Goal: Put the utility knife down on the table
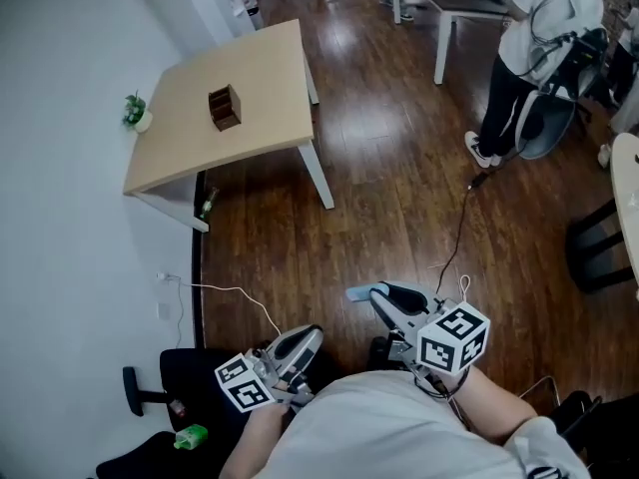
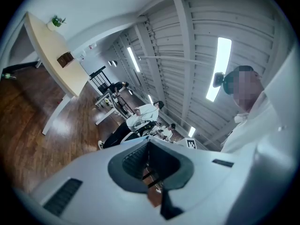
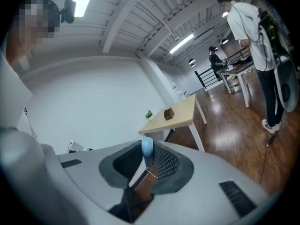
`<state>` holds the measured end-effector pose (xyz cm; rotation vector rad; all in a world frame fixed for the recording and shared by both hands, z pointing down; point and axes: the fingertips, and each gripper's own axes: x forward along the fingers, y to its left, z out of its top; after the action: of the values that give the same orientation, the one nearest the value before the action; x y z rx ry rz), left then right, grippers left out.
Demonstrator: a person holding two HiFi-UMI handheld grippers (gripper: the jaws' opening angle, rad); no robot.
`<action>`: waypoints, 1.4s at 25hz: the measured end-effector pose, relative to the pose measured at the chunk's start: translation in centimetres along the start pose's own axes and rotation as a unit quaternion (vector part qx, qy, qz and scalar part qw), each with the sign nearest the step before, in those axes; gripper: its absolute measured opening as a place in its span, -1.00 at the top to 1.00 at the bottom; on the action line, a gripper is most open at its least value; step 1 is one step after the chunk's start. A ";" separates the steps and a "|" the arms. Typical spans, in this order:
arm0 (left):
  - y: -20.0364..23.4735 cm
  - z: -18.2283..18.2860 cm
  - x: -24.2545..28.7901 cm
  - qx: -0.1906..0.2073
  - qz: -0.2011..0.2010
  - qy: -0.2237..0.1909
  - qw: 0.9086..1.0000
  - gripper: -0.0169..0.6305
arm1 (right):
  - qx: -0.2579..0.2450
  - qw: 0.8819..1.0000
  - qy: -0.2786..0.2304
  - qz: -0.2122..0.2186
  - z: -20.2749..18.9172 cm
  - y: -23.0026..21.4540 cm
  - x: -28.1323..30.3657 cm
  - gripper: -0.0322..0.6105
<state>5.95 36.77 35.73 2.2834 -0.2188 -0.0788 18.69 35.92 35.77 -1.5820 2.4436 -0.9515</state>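
Blue tip: the utility knife shows as a pale blue end poking out from between the jaws of my right gripper.
Right gripper: closed on the utility knife, with the ribbed pads pressing it from both sides and standing only as far apart as the knife is thick. I hold it near my body, above the wooden floor.
Left gripper: my left gripper has its jaws drawn together with nothing between them. It sits low and near, on the left beside my body.
Table: the pale wooden table stands far off to the left against the white wall, well apart from both grippers. On it are a small brown box and, at its left edge, a little potted plant.
Done so far: as I judge it, nothing of the putting-down; the knife is gripped and nowhere near the tabletop.
Left to do: I reckon I must carry the knife across to the table, lower it onto a bare part of the top, then open the jaws and draw back.
Bystander: a person stands far right, clear of my path.
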 end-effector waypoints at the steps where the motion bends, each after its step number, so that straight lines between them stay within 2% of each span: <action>1: 0.4 0.3 -0.4 -0.002 0.006 -0.004 1.000 0.94 | 0.003 1.000 0.005 0.003 -0.1 0.1 0.6 0.69; 6: 3.0 2.7 -2.5 -0.008 0.017 -0.029 0.999 0.94 | -0.003 1.000 0.027 0.014 -0.3 1.1 4.1 0.69; 10: 6.7 5.7 -4.5 -0.016 0.017 -0.048 0.999 0.94 | -0.012 0.999 0.035 0.007 0.4 1.6 9.1 0.69; 16: 12.7 13.1 -8.0 -0.025 0.010 -0.059 0.998 0.94 | -0.024 0.999 0.042 -0.008 3.2 3.4 18.5 0.69; 22: 17.2 19.9 -11.4 -0.016 -0.003 -0.058 0.998 0.94 | -0.057 0.997 0.037 -0.029 6.6 4.8 27.0 0.69; 28: 21.2 23.2 -14.7 -0.026 0.004 -0.065 0.998 0.94 | -0.068 0.996 0.036 -0.044 8.4 5.1 32.4 0.69; 35: 24.2 25.7 -14.7 -0.037 0.010 -0.074 0.997 0.94 | -0.085 0.994 0.050 -0.044 10.0 3.5 37.2 0.69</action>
<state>-14.95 4.75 36.66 2.2034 -0.3102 -0.2421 2.49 0.82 35.39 -1.7497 2.6051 -0.8764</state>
